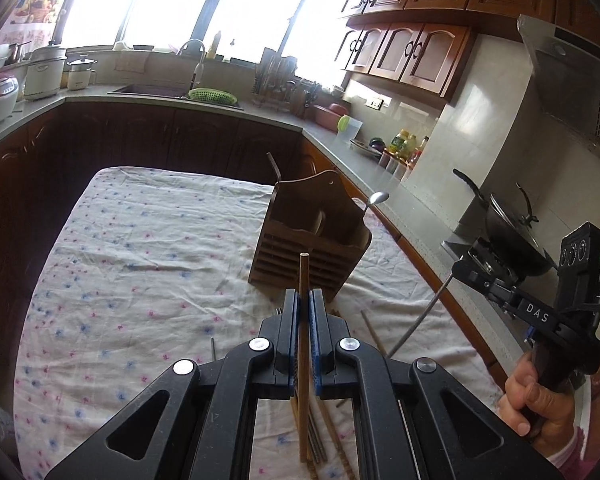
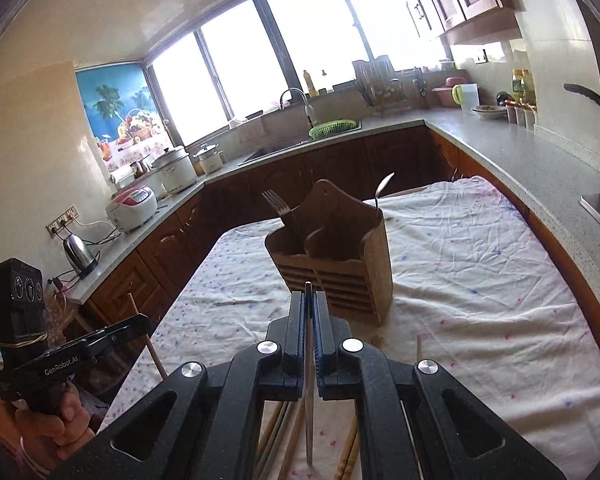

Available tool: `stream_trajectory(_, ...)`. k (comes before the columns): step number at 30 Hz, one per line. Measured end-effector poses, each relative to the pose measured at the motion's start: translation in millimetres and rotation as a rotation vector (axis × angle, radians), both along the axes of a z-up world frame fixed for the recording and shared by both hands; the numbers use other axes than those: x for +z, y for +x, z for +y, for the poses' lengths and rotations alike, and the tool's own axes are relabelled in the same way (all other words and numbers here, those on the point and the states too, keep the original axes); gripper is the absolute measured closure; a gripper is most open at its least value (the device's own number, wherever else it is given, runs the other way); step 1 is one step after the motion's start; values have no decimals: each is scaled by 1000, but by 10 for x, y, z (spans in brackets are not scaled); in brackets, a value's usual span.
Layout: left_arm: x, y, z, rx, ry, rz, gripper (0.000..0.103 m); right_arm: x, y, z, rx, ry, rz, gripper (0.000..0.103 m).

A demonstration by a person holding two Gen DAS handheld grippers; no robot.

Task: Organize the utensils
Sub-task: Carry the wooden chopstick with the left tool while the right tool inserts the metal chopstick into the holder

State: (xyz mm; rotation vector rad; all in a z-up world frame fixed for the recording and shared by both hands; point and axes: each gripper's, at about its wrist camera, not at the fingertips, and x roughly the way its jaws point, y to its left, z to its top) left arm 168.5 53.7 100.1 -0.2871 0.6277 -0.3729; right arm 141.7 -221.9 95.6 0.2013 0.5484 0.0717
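Left gripper [image 1: 304,300] closed on a round wooden chopstick [image 1: 303,320]; right gripper [image 2: 309,300] pinched shut on a thin metal utensil [image 2: 309,380], its type hard to tell. Just ahead of both, slatted wooden holder [image 2: 336,256] on flowered cloth [image 2: 480,280]. Fork [image 2: 276,202] tines seen only from right wrist; spoon [image 1: 378,198] in both. Loose chopsticks [image 1: 320,440] half hidden under the fingers.
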Motion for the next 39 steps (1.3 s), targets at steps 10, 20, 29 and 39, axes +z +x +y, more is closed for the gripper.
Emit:
stream_trajectory(10, 90, 26, 19, 3, -10, -33, 100, 151, -17, -12, -1, -6, -49, 99)
stream_trajectory(20, 345, 237, 27, 12, -6, -110, 100, 395, 101, -87, -18, -14, -114, 99)
stream_trajectory(29, 696, 692, 50, 66, -44, -227, 100, 817, 381, -208, -70, -33, -236, 99)
stream_trajectory(39, 412, 1642, -23, 167, -114, -246, 100, 914, 915, -349, -149, -82, -277, 99)
